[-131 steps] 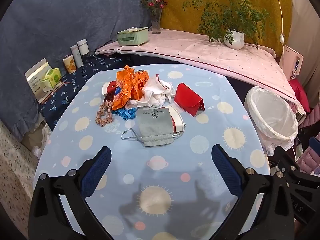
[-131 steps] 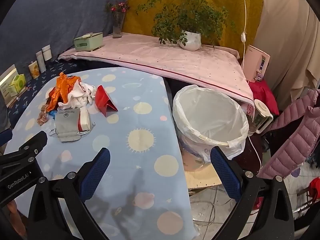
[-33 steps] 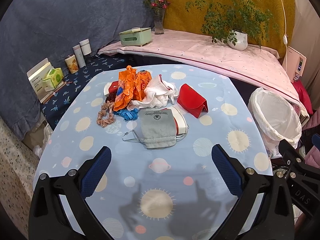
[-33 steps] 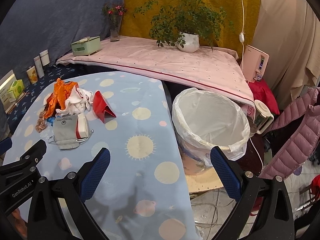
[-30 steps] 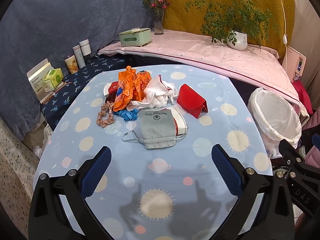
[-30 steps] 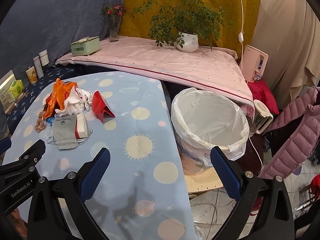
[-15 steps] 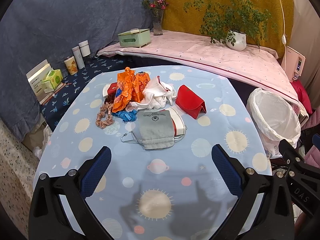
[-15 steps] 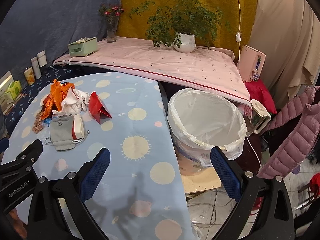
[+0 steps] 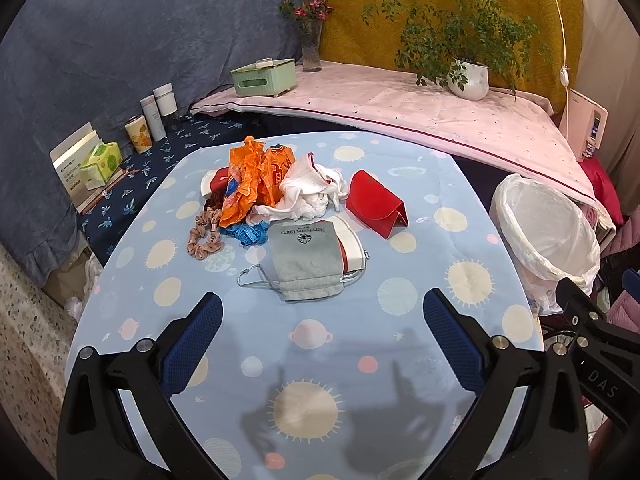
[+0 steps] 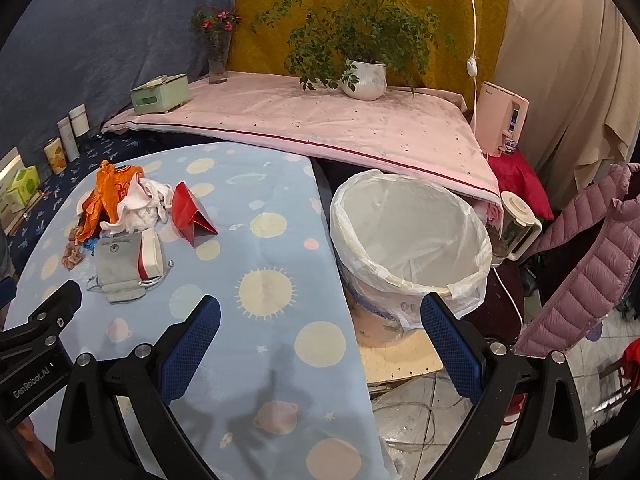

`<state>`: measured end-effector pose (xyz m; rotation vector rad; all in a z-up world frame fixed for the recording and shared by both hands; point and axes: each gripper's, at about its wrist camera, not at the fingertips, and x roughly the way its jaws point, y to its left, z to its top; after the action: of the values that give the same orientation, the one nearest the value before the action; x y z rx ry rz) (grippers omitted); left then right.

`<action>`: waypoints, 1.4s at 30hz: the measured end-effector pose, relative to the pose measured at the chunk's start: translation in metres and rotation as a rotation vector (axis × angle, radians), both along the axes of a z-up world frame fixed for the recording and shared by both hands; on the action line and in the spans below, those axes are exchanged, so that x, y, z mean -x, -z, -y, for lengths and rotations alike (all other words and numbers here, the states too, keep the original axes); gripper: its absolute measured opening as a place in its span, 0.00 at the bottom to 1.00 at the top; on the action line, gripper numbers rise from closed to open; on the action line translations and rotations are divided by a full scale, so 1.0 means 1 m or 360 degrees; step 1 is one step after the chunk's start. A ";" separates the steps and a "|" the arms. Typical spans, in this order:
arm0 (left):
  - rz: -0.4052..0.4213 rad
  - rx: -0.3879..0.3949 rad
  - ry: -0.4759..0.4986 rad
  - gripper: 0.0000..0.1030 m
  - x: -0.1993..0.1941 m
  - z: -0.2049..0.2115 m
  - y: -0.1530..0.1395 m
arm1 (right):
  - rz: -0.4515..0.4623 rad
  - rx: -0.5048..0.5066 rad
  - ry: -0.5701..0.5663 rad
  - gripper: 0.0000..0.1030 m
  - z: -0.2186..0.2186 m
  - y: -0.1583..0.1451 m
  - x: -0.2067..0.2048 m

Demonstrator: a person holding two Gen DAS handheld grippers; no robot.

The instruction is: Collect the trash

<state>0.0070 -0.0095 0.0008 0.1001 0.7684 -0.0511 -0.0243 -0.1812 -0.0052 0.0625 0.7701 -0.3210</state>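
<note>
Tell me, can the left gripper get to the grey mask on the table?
Probably yes. The left gripper is open and the grey mask lies straight ahead between its fingers. Only bare tablecloth lies between them, and nothing rests on top of the mask.

On my left gripper (image 10: 38,356) I read "GenRobot.AI"; on my right gripper (image 9: 600,360), "DAS". The grey pouch (image 9: 306,258) mid-table bears a line of print too blurred to read.
</note>
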 end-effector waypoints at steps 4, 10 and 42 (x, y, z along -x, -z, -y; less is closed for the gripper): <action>0.0001 -0.0001 0.0009 0.93 0.000 0.002 0.001 | 0.0001 0.0000 -0.0001 0.93 0.000 0.000 0.000; 0.0008 0.0001 0.0014 0.93 -0.002 0.001 0.003 | 0.0004 -0.0002 0.0001 0.93 0.002 0.000 -0.001; -0.0257 0.0295 -0.0081 0.93 -0.104 -0.076 0.081 | -0.0034 -0.0054 -0.0224 0.93 -0.054 0.036 -0.122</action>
<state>0.1110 0.0665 -0.0805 -0.1007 0.9235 -0.0822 0.0972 -0.1274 -0.0416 0.0366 0.7971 -0.1755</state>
